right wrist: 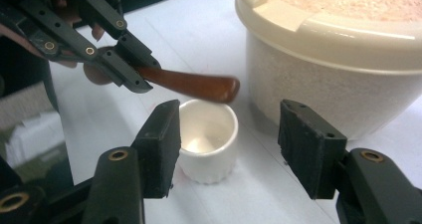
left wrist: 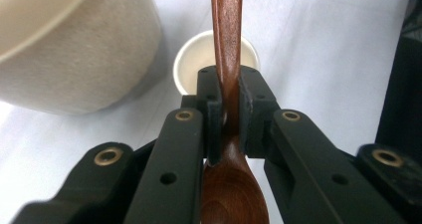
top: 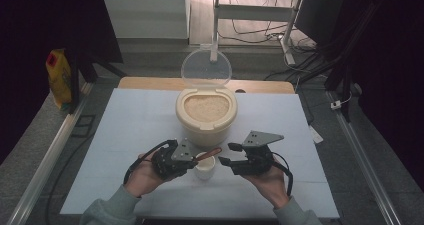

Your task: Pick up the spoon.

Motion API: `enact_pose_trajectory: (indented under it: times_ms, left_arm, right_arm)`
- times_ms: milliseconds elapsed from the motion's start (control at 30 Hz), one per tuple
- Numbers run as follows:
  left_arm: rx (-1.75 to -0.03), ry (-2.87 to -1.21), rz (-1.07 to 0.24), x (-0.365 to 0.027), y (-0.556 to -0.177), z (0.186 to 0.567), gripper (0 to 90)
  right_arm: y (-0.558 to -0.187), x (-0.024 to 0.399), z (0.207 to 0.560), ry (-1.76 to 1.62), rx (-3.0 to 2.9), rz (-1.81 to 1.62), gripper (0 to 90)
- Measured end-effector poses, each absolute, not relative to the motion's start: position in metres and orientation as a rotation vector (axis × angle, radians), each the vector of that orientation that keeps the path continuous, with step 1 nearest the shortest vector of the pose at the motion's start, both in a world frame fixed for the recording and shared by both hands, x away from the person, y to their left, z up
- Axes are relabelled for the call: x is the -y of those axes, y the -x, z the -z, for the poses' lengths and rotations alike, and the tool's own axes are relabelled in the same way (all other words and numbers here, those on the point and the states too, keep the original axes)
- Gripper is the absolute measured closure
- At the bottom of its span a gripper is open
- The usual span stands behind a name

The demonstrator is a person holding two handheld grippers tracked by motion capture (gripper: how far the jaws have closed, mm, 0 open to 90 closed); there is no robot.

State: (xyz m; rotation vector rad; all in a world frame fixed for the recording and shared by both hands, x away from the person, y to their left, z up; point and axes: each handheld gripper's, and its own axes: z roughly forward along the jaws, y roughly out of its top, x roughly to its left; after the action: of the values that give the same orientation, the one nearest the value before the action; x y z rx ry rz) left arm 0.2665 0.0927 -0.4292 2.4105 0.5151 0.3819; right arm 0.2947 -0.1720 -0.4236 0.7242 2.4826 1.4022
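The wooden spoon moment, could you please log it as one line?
left gripper: shut on wooden spoon near its bowl, handle over small white cup | right gripper: open beside cup | rice container: lid up

A reddish-brown wooden spoon (right wrist: 189,84) is showing above a white cup (right wrist: 207,139). A cream tub (top: 205,116) is sitting on a pale blue cloth (top: 130,120).

High view: dim, dark toward the 9 and 3 o'clock edges, with the pale surface (top: 135,130) lit from above. Gripper views are brighter; near fingers (left wrist: 174,154) appear soft, and surface glare washes out toward 12 o'clock.
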Motion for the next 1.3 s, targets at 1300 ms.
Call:
enact_pose_trajectory:
  times_ms: [1300]
  left_arm:
    - [-0.527,-2.29,-0.467,-0.085,-0.261,0.43,80.6]
  right_arm:
    - [-0.289,0.153,0.432,-0.809,-2.298,-1.634,51.5]
